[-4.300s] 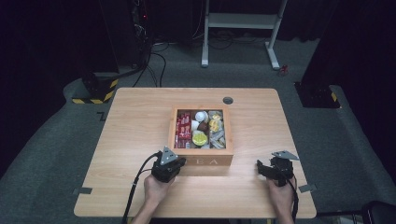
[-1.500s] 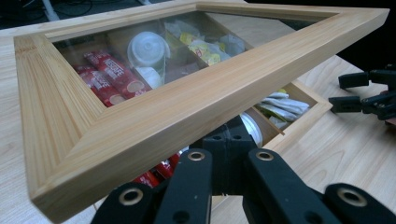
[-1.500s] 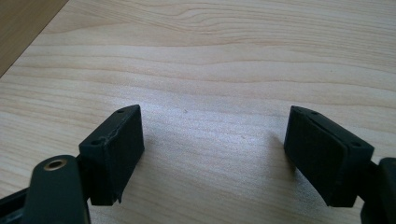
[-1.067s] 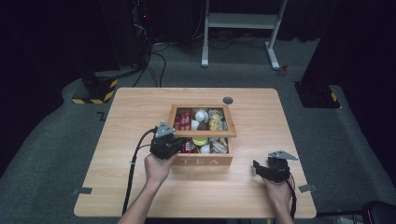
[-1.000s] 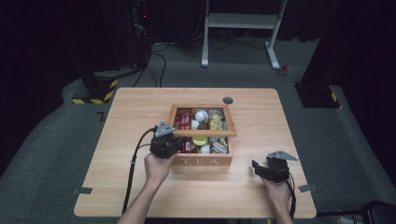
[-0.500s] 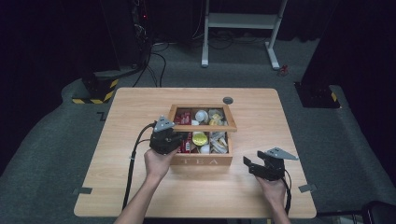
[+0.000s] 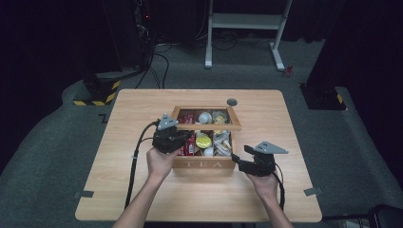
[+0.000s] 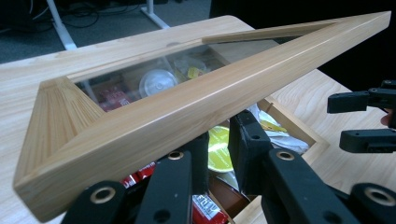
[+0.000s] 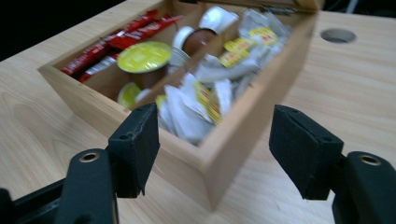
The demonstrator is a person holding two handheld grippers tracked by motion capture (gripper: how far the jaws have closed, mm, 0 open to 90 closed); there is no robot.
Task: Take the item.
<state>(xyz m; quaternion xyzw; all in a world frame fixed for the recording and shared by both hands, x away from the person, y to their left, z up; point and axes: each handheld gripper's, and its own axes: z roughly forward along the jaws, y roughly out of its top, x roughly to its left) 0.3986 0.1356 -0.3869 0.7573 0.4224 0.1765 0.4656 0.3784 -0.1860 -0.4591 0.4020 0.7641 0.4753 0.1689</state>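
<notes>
A wooden tea box (image 7: 209, 164) marked TEA stands mid-table. Its glass-paned lid (image 7: 204, 127) is tilted up off the front. My left gripper (image 7: 185, 140) sits under the lid's front rail (image 8: 187, 116) near the box's left side; its jaws are almost together and the rail lies across their tips (image 8: 218, 140). Inside are red sachets (image 9: 107, 49), yellow-topped capsules (image 9: 144, 56) and white tea bags (image 9: 210, 93). My right gripper (image 7: 240, 154) is open at the box's right front corner (image 9: 212, 140), and the corner lies between its wide-apart jaws without touching them. It also appears ahead (image 8: 336, 121).
A round cable hole (image 7: 232, 101) lies in the table behind the box. Bare wood spreads left, right and in front of the box. A black cable (image 7: 138, 156) trails from the left gripper over the table's front edge.
The left gripper moved from the box's front to its left front edge and the lid rose. The right gripper slid left to the box's right front corner.
</notes>
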